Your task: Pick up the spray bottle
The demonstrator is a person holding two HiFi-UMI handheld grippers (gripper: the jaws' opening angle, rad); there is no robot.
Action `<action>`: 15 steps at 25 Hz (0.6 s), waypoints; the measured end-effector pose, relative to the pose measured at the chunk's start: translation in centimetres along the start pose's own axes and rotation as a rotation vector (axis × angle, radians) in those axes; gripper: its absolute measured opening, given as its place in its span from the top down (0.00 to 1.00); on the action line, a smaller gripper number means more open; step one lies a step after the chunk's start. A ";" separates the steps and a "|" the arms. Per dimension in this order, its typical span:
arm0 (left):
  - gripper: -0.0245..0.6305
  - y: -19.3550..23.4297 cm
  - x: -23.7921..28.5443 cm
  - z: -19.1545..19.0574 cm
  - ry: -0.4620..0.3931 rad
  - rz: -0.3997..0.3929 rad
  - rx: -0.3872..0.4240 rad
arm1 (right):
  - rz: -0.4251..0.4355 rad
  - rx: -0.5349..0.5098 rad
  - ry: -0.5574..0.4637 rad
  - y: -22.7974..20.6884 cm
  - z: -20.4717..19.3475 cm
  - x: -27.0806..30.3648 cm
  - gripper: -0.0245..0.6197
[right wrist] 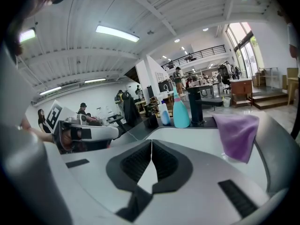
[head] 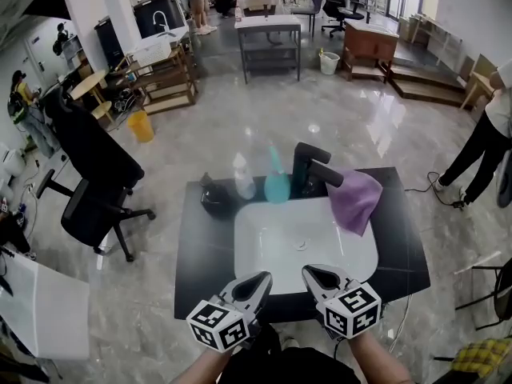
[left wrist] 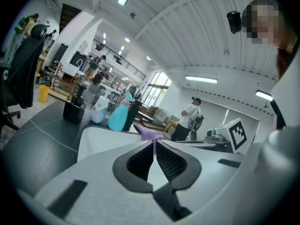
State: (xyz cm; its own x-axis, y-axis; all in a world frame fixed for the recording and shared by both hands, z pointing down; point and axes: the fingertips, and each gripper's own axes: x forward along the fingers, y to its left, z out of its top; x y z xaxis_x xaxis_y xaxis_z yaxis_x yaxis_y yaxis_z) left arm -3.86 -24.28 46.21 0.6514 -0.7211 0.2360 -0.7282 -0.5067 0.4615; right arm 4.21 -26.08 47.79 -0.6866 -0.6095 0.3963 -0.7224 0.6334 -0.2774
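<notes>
Black worktop (head: 200, 270) with a white basin (head: 264, 250) sunk into its middle

Spray bottle (head: 277, 184): teal, upright, at the back edge of the worktop just behind the basin rim. It stands between a white bottle (head: 243, 178) on its left and the black faucet (head: 312, 170) on its right, close to both; contact cannot be judged. A dark holder (head: 216, 200) sits further left, near the back-left corner. A purple cloth (head: 356, 200) hangs over the basin's back-right rim, beside the faucet

Left gripper (head: 260, 278): over the front edge of the worktop, pointing towards the back; jaws together, pads meeting at the tips, nothing between them (left gripper view (left wrist: 154, 146))

Right gripper (head: 314, 274): beside the left one at the front edge, same heading; jaws together, nothing between them (right gripper view (right wrist: 151, 146))

Both grippers are well apart from the spray bottle, with the whole basin between them and it
</notes>
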 end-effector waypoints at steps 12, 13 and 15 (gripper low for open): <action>0.93 4.0 2.0 2.4 0.008 -0.006 -0.007 | -0.016 -0.003 0.009 -1.8 2.3 4.4 0.95; 0.93 4.2 2.1 2.6 0.008 -0.008 -0.006 | -0.019 -0.003 0.008 -2.0 2.5 4.6 0.95; 0.93 4.7 2.5 3.1 0.009 -0.013 -0.002 | -0.027 -0.005 0.006 -2.3 3.1 5.3 0.95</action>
State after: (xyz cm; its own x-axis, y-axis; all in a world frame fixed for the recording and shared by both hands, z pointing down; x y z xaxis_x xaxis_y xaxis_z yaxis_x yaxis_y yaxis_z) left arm -6.32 -29.97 46.33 0.6625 -0.7105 0.2372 -0.7192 -0.5149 0.4666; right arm 2.03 -32.24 47.83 -0.6667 -0.6233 0.4087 -0.7399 0.6196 -0.2620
